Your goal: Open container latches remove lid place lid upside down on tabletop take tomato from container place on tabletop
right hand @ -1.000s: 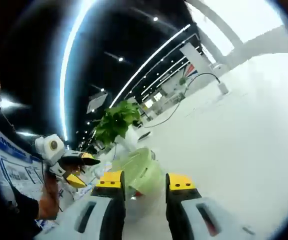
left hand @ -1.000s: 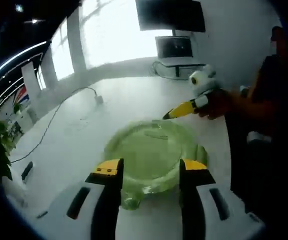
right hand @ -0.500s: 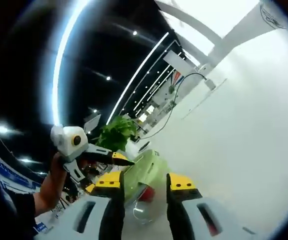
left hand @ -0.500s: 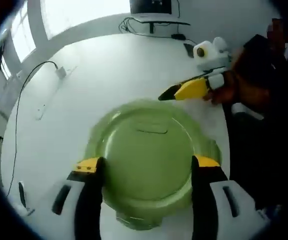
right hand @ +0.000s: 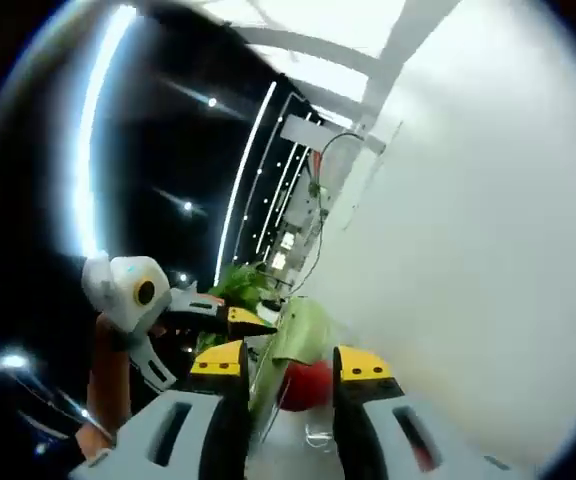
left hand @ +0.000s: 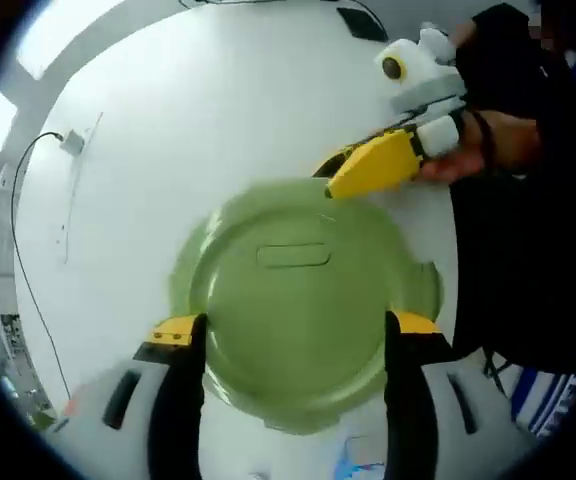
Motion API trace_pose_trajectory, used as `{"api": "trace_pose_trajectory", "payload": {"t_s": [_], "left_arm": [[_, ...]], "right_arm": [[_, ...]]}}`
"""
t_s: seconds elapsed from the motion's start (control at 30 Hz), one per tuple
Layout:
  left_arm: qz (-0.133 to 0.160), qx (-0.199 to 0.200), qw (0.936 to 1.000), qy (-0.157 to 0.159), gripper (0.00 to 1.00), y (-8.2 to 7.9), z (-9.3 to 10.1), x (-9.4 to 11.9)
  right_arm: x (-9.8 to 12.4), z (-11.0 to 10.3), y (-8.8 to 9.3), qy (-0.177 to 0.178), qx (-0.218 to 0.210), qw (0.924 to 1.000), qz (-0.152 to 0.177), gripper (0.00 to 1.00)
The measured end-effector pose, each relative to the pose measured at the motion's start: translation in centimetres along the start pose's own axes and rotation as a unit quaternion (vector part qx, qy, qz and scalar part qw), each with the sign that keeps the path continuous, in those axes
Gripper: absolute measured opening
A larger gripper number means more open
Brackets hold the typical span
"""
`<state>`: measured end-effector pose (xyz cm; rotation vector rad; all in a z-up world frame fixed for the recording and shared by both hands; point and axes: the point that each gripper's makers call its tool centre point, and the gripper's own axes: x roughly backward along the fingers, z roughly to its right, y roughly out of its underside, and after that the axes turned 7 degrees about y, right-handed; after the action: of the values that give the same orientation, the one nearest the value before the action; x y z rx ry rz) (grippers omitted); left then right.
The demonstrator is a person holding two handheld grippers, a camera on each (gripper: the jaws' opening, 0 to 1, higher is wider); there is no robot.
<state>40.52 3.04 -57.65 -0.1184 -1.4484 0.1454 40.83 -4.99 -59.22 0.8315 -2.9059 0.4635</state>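
Observation:
A round green lid [left hand: 293,300] lies face-on between my left gripper's [left hand: 293,328] widely spread jaws, which press on its two sides. My right gripper [left hand: 368,168] comes in from the right, its yellow fingertips at the lid's far rim. In the right gripper view the lid [right hand: 303,330] is edge-on and raised off the clear container [right hand: 313,435]. A red tomato [right hand: 306,385] shows under it. My right gripper [right hand: 290,362] stands open, with the tomato and the lid's edge just ahead of its jaws. The left gripper [right hand: 238,320] is on the lid's other side.
The white tabletop [left hand: 218,100] spreads all round. A thin black cable [left hand: 28,250] with a small plug [left hand: 68,142] runs along its left side. A person's hand [left hand: 488,150] and dark sleeve hold the right gripper. A green plant [right hand: 243,285] stands beyond the table.
The left view has swung further over the table while the lid stays between its jaws. In the right gripper view the lid has risen and more of the tomato shows.

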Motion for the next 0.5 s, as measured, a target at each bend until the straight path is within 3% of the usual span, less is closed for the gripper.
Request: {"api": "trace_pose_trajectory", "payload": {"t_s": [0.17,0.5], "left_arm": [[-0.015,0.002,0.9999,-0.003,0.68,0.1,0.1,-0.2],[0.010,0.005,0.9999,-0.004,0.68,0.3,0.1,-0.4]], "right_arm": [[-0.9,0.3,-0.7,0.009,-0.049,0.9986,0.018,0.20],[-2.0,0.6,-1.0,0.042,-0.094,0.9942,0.032,0.18]]}}
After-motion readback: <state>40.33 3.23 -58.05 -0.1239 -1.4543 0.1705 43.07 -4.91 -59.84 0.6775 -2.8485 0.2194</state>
